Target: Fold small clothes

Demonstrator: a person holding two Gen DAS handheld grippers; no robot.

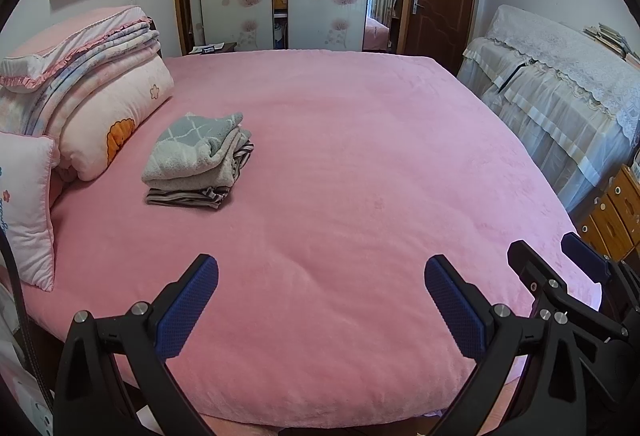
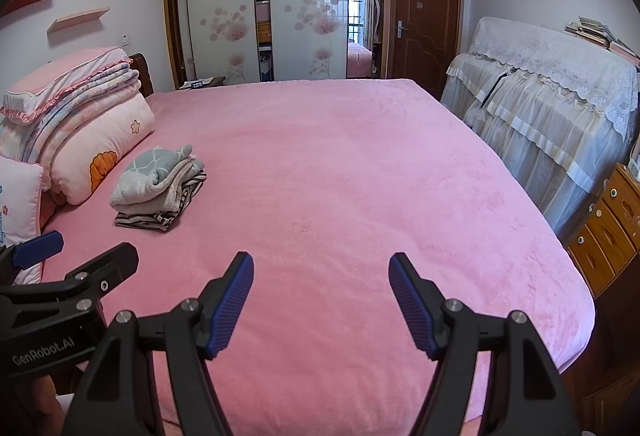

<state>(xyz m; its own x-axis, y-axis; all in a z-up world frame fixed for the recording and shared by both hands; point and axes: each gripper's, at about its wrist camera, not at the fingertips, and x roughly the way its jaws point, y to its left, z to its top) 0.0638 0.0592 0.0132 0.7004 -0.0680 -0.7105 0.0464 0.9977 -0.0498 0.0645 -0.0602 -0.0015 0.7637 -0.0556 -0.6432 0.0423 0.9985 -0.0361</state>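
Note:
A small stack of folded clothes (image 1: 198, 161) (image 2: 158, 187) lies on the pink bed (image 1: 340, 175) (image 2: 340, 175), left of centre near the pillows: a grey-green patterned piece on top, a beige one under it, a striped one at the bottom. My left gripper (image 1: 320, 276) hovers open over the near part of the bed, nothing between its blue pads. My right gripper (image 2: 321, 272) is also open and empty beside it, well short of the stack. Each gripper shows at the edge of the other's view, the right gripper (image 1: 556, 264) and the left gripper (image 2: 74, 250).
Folded quilts and pillows (image 1: 88, 95) (image 2: 76, 123) are piled at the bed's left side. A lace-covered piece of furniture (image 1: 560, 95) (image 2: 552, 107) and a wooden drawer unit (image 1: 612, 211) (image 2: 608, 228) stand on the right. Sliding wardrobe doors (image 2: 256, 3) and a brown door (image 2: 424, 15) are at the back.

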